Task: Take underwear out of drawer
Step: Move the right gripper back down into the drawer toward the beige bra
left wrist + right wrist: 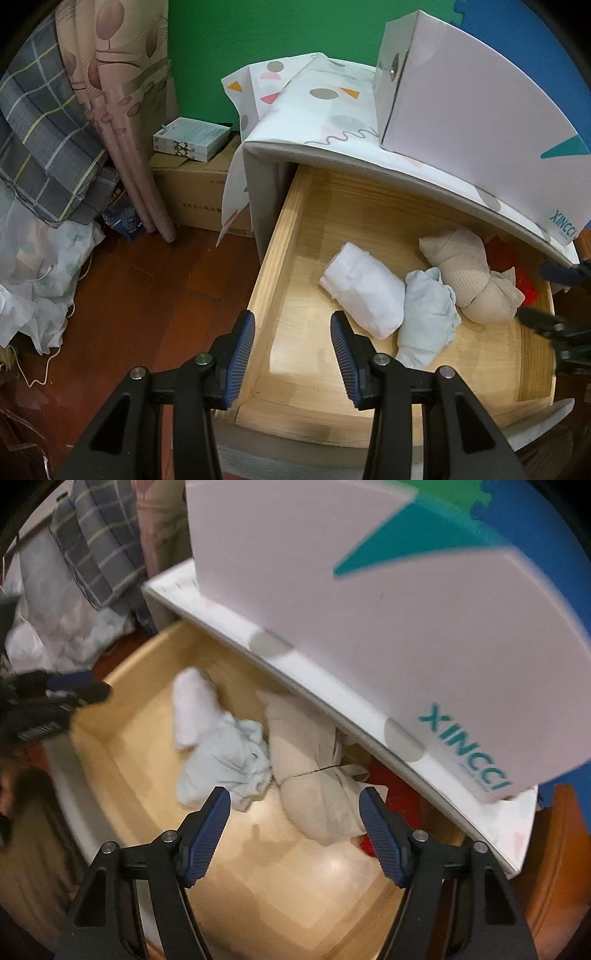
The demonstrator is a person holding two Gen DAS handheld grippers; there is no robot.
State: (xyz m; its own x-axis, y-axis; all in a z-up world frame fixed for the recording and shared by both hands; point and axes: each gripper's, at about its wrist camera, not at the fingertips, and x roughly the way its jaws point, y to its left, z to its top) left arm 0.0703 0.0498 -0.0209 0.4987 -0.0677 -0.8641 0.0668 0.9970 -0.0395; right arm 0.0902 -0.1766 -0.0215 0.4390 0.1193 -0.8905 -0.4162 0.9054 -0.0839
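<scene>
The wooden drawer stands pulled out of a white cabinet. On its floor lie a rolled white garment, a crumpled pale blue garment, a beige knotted bundle and something red half hidden behind it. My left gripper hovers open over the drawer's left wall, gripping nothing. My right gripper is open inside the drawer, just in front of the beige bundle and the blue garment, with its pads clear of both.
A big white box sits on the cabinet top and overhangs the drawer's back. Left of the cabinet are a cardboard box with small boxes on it, a curtain, plaid bedding and wooden floor.
</scene>
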